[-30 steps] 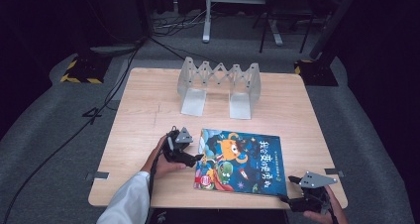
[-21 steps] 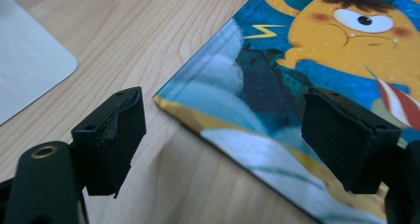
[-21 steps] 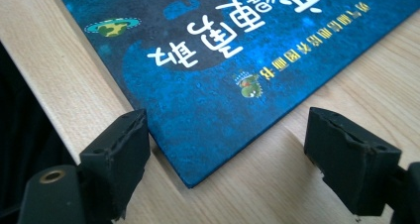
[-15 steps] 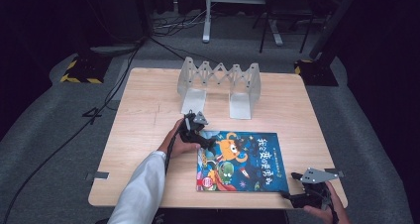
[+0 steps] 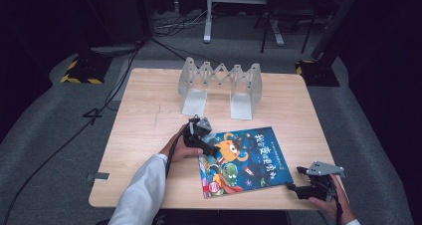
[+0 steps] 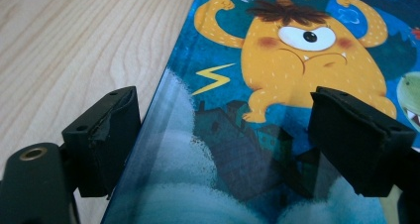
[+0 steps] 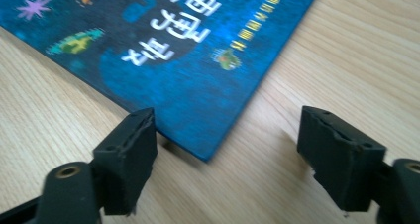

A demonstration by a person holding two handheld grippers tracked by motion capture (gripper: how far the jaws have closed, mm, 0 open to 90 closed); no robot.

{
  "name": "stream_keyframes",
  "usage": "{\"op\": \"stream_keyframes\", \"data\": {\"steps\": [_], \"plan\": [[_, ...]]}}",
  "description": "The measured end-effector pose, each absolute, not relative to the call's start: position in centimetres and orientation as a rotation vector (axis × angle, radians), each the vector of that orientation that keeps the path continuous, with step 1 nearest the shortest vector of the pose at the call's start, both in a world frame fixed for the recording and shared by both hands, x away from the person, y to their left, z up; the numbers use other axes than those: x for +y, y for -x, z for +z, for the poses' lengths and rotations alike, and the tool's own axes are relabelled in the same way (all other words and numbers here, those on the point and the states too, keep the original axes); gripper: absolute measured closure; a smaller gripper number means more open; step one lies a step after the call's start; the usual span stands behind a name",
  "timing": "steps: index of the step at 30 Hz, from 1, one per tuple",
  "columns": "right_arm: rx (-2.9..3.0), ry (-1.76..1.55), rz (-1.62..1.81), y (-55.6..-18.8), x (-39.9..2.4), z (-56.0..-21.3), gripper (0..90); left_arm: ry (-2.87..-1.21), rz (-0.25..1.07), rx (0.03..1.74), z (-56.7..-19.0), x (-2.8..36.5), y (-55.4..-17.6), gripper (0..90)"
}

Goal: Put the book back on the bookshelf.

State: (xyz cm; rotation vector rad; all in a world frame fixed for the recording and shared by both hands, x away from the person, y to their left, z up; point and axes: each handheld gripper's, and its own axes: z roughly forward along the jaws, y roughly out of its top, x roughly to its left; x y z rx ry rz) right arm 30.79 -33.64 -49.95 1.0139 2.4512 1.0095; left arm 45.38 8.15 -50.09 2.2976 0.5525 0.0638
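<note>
**Two grippers closing in on a picture book**

Dark floor and cables are surrounding the pale wooden worktop [image 5: 149, 115] in the high view. A grey folding rack [image 5: 220, 85] is standing at the far side. The picture book [image 5: 244, 160] is lying flat on the near right part of the worktop, cover up. The left gripper [image 5: 211, 148] is resting at the book's upper left corner, a white sleeve [image 5: 142, 195] trailing behind the hand. The right gripper [image 5: 293, 187] is sitting just beside the book's near right corner, at the worktop's front edge.

Along the left gripper view, the fingers [image 6: 106, 135] are standing wide apart, one over bare wood just beside the book's edge, the other over the cover, below the orange one-eyed monster [image 6: 302, 60]. Nothing is being pinched.

Along the right gripper view, the fingers [image 7: 129, 157] have just been narrowing but are standing wide. A corner of the book [image 7: 188, 85] is lying between them, one finger close against its edge, the other well clear on the wood.
</note>
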Motion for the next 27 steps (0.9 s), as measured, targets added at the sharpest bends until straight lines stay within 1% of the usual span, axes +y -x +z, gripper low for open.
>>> {"op": "stream_keyframes", "data": {"steps": [8, 10, 12, 18, 23, 27], "plan": [[2.475, -0.977, 1.022, -31.9, -32.1, -50.0, 25.6, -2.291, 0.063, 0.547, -50.2, 9.8, -42.8, 14.1], [2.485, -0.963, 1.018, -32.1, -31.5, -50.0, 20.5, -2.304, 0.071, 0.559, -50.1, 10.2, -41.9, 13.9], [2.505, -0.958, 1.007, -32.5, -31.1, -49.9, 18.6, -2.315, 0.069, 0.563, -50.0, 10.8, -41.1, 13.5], [2.489, -0.977, 1.006, -34.0, -30.0, -49.9, 21.6, -2.324, 0.058, 0.559, -49.9, 13.4, -38.5, 13.8], [2.455, -1.035, 0.983, -35.0, -29.1, -49.9, 21.3, -2.326, 0.06, 0.567, -49.9, 15.0, -36.4, 14.3], [2.435, -1.066, 0.972, -35.7, -28.4, -49.8, 21.4, -2.319, 0.06, 0.572, -50.0, 15.7, -35.5, 14.7]]}}
